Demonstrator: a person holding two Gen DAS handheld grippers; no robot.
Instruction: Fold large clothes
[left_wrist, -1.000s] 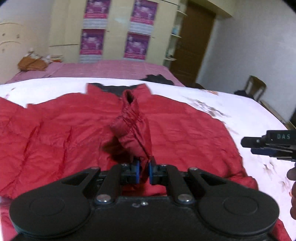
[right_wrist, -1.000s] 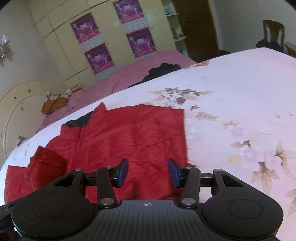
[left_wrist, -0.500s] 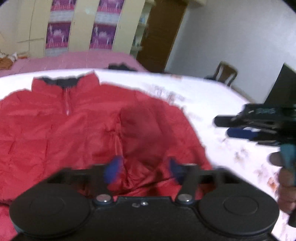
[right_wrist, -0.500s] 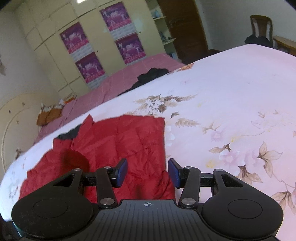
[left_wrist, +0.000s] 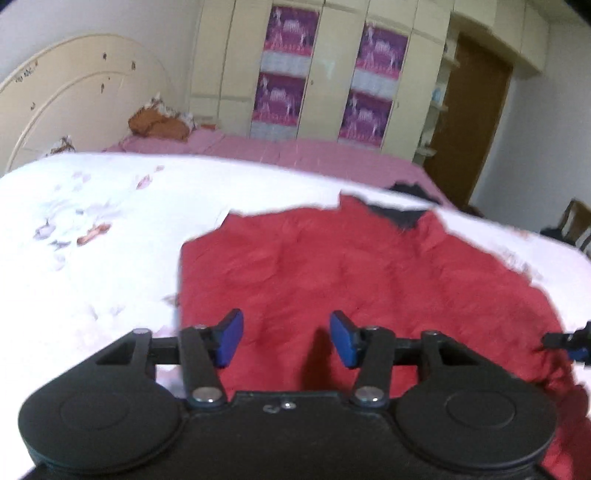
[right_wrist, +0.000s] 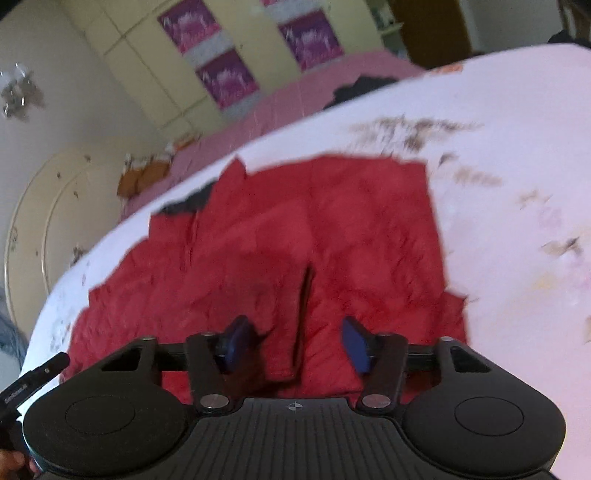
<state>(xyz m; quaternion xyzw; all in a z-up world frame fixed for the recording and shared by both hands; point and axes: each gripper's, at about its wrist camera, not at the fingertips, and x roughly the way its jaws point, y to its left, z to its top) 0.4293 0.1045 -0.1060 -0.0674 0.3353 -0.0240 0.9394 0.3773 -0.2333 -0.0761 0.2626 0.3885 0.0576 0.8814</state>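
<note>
A red puffer jacket (left_wrist: 369, 280) with a dark collar lining (left_wrist: 400, 214) lies flat on the white floral bedsheet (left_wrist: 92, 258). Its sleeves are folded in over the body. My left gripper (left_wrist: 286, 338) is open and empty, above the jacket's near left part. In the right wrist view the jacket (right_wrist: 295, 236) fills the middle, with a dark fold line (right_wrist: 303, 314) running toward me. My right gripper (right_wrist: 295, 345) is open and empty over the jacket's near hem. The right gripper's tip (left_wrist: 565, 341) shows at the left view's right edge.
A pink bedspread (left_wrist: 277, 155) lies behind the white sheet, with an orange bundle (left_wrist: 157, 123) near the cream headboard (left_wrist: 55, 96). Wardrobes with purple posters (left_wrist: 288, 74) stand at the back, next to a brown door (left_wrist: 469, 122). A chair (left_wrist: 574, 221) is at the far right.
My left gripper let go of the red sleeve, opened, and swung left over the jacket. The sleeve now lies flat on the body. My right gripper moved closer over the hem, staying open.
</note>
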